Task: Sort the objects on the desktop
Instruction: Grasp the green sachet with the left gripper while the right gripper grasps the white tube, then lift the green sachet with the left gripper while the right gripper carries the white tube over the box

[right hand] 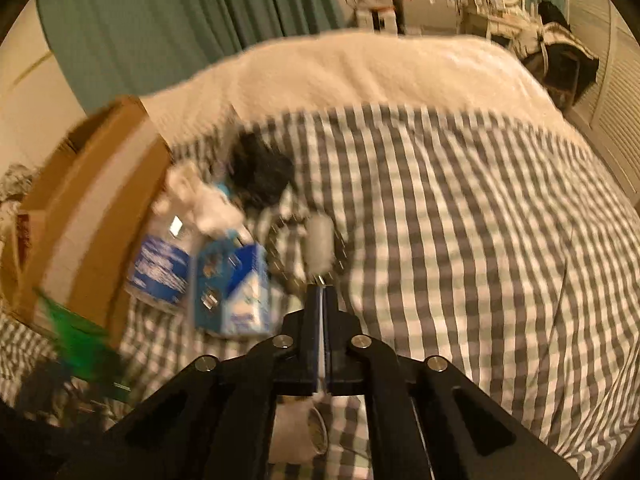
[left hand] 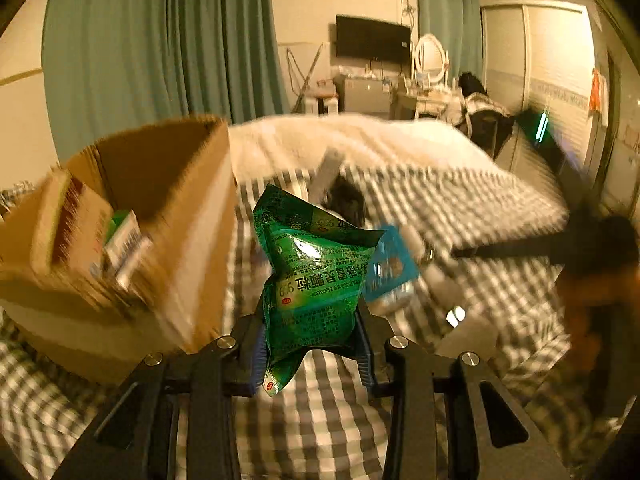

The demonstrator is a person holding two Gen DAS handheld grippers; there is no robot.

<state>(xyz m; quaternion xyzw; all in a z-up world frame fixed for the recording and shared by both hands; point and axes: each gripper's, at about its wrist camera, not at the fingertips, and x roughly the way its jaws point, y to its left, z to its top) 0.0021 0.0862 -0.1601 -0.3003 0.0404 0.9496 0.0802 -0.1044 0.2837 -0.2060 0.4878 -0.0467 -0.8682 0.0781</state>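
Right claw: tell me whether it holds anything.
No, the right claw is shut with nothing visible between its pads, above the checked bedsheet.

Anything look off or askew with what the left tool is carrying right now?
Only the green sachet: the left tool pinches its lower half, so it sits crumpled and twisted, a corner hanging below the pads. The cardboard box beside it stands upright.

We see a shiny green packet point(left hand: 316, 276) w/ dark print betw. the black left claw point(left hand: 312, 344); its pads are blue. Left of that claw, a brown cardboard box point(left hand: 160, 208). Under both claws, a grey-and-white checked sheet point(right hand: 460, 220); beyond it, a cream blanket point(right hand: 360, 68) and teal curtains point(left hand: 160, 40). Left of the black right claw point(right hand: 323, 300), a blue-and-white box point(right hand: 236, 288) and a blue-labelled pack, prob. tissues point(right hand: 160, 268).
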